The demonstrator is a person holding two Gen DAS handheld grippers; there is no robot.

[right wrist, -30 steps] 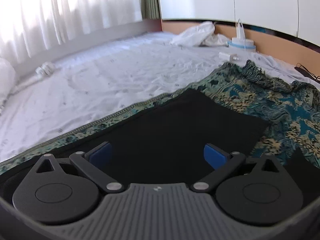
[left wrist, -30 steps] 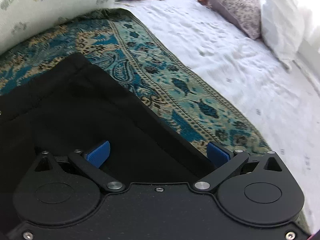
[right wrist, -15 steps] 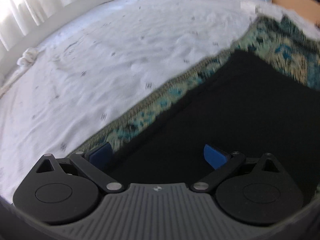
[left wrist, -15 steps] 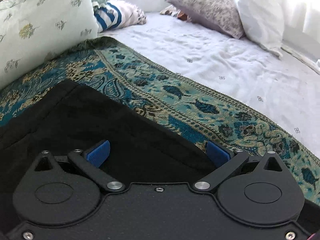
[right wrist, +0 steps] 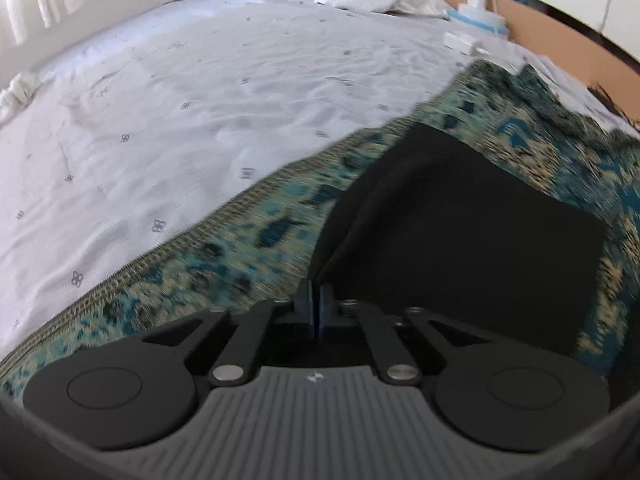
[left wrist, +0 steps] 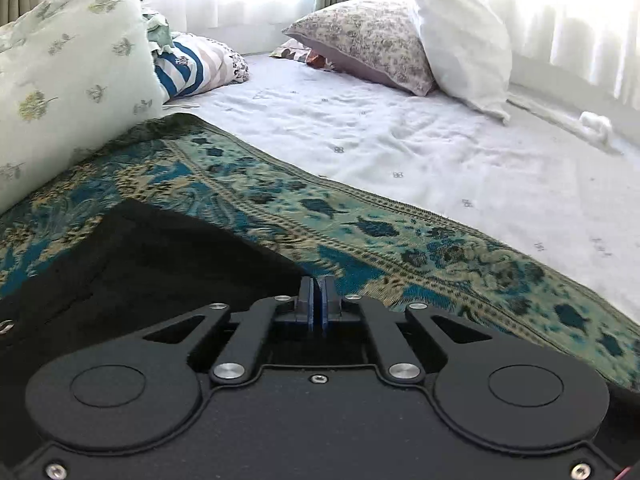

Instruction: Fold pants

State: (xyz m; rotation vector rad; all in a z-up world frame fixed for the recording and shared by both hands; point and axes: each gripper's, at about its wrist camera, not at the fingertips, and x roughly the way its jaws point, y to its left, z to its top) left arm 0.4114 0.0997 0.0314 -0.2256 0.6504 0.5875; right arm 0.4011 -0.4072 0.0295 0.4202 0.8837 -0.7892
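The left gripper [left wrist: 319, 300] is found clenched, its blue pads together at the far edge of the black pants [left wrist: 160, 264]; whether cloth is caught between them cannot be told, the pads meeting right where the dark edge ends. The right gripper [right wrist: 316, 312] is likewise clenched, and here a ridge of the pants [right wrist: 460, 240] is seen rising into the pads, so a pinch on the fabric edge is judged likely. The jaws of both have just been closing, having stood wide shortly before.

The pants are laid flat on a patterned teal throw [left wrist: 380, 240], which is spread over a white bedsheet [left wrist: 400, 148]. In the right wrist view the garment is seen as a neat dark rectangle; at least one fold is judged already made, though blur makes this uncertain. A further fold is judged outstanding: the gripped edge is yet to be lifted and carried across.

Counted: one pair of pants; one throw; two grippers; four pillows or cushions at the head of the bed, namely one pale floral [left wrist: 68, 80], one striped [left wrist: 192, 68], one grey floral [left wrist: 368, 44], one plain white [left wrist: 464, 36].
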